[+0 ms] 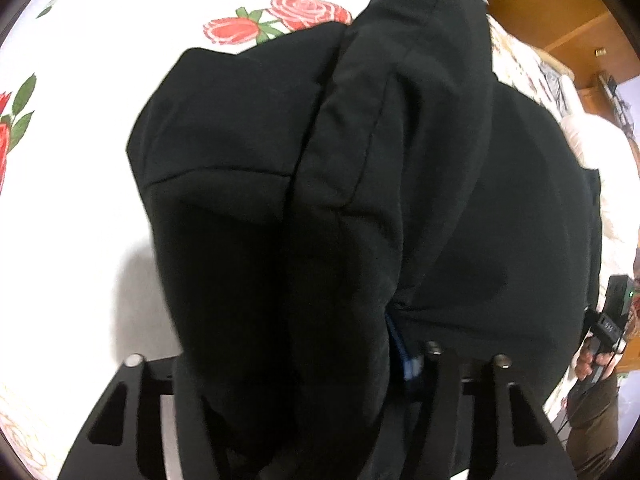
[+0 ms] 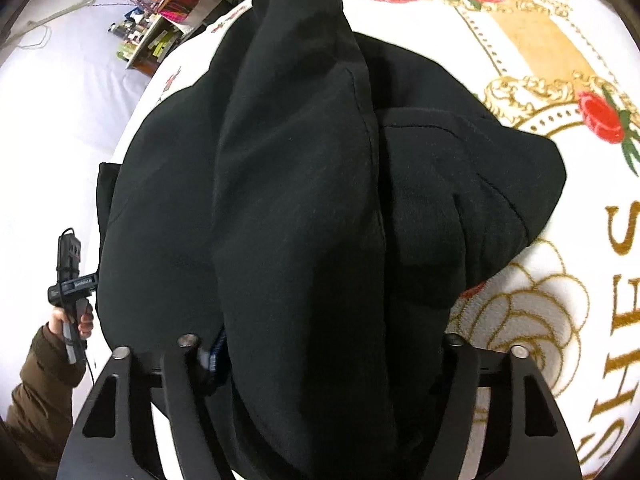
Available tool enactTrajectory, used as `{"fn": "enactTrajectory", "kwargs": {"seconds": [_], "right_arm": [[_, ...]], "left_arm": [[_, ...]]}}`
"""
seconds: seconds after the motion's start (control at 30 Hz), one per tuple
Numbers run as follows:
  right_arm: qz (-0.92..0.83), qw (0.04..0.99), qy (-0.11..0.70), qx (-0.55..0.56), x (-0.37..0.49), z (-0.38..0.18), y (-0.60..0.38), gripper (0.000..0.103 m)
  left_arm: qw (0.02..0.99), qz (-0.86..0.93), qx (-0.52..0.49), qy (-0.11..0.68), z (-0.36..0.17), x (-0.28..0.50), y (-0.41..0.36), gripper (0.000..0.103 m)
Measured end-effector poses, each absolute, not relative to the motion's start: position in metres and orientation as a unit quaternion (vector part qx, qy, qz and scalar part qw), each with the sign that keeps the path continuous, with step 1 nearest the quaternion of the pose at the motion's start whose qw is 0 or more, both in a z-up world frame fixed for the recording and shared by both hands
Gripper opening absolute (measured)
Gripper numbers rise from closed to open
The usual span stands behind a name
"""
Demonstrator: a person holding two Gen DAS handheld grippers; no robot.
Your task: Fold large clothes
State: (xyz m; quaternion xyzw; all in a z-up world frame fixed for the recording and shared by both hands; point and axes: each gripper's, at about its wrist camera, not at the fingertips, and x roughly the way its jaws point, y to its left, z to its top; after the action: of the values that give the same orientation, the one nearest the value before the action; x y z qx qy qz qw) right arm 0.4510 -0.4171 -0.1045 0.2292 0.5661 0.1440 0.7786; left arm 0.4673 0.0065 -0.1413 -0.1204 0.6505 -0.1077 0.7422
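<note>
From the left wrist camera, the left claw points steeply down with a thick fold of the black garment bunched between its two fingers; the cloth fills the whole gap and drapes over the frame, so the claw is clenched on the garment. A scrap of blue shows beside the inner finger. The garment lies spread on a white bedspread printed with red roses, and a seamed ridge of cloth runs up the middle of the view. At the right edge a hand grips the handle of the other device, with a brown sleeve below it. From the right wrist camera, the right claw likewise has a heavy fold of the same black garment packed between its fingers, clenched on it. The bedspread here shows gold ornament, roses and gold letters. At the left edge, a hand in a brown sleeve holds the other device's handle, and shelves with coloured items stand beyond the bed.
</note>
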Motion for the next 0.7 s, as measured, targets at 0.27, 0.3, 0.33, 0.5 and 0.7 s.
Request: {"fn": "enactTrajectory", "kwargs": {"seconds": [0.27,0.3,0.33,0.5,0.7], "right_arm": [[0.109,0.806,0.547,0.198,0.438,-0.081,-0.394,0.044],[0.107,0.809,0.545,0.194,0.437,-0.079,-0.392,0.043],[0.104,0.814,0.538,0.189,0.434,-0.074,-0.391,0.042],[0.1,0.831,0.514,0.186,0.421,-0.054,-0.391,0.039],[0.101,0.851,0.488,0.167,0.406,-0.023,-0.382,0.036]], "left_arm": [[0.767,-0.103,-0.134,0.618,-0.116,0.444,0.004,0.034],[0.768,-0.105,-0.142,0.615,-0.113,0.44,0.005,0.033],[0.769,-0.106,-0.15,0.612,-0.111,0.437,0.007,0.032],[0.79,-0.126,-0.157,0.579,-0.08,0.42,0.006,0.031],[0.803,-0.15,-0.151,0.557,-0.053,0.409,0.01,0.03]]}}
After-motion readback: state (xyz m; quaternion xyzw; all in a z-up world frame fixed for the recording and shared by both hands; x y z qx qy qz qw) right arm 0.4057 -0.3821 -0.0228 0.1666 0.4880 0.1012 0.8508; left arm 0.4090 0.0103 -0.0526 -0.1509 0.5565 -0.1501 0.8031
